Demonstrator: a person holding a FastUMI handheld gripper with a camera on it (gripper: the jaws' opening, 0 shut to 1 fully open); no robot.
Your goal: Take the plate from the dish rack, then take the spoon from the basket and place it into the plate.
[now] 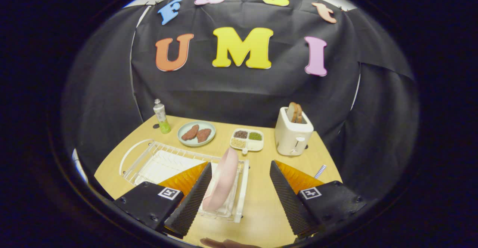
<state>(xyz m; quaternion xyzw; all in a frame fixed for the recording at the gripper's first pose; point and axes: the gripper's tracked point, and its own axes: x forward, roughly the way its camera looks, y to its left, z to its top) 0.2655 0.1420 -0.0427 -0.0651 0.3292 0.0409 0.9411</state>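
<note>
Gripper [237, 195] with fingers spread wide apart, holding nothing. The pink plate [222, 179] stands on edge in the right end of the white dish rack [149, 158], near the desk's [261, 210] front edge. It lies between the fingers, close to the left one, its rim running fore-and-aft along them. A grasp would likely need a slight leftward shift.

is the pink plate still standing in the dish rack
Yes. The pink plate stands on edge in the dish rack, between the open tool fingers, ungripped.
</note>
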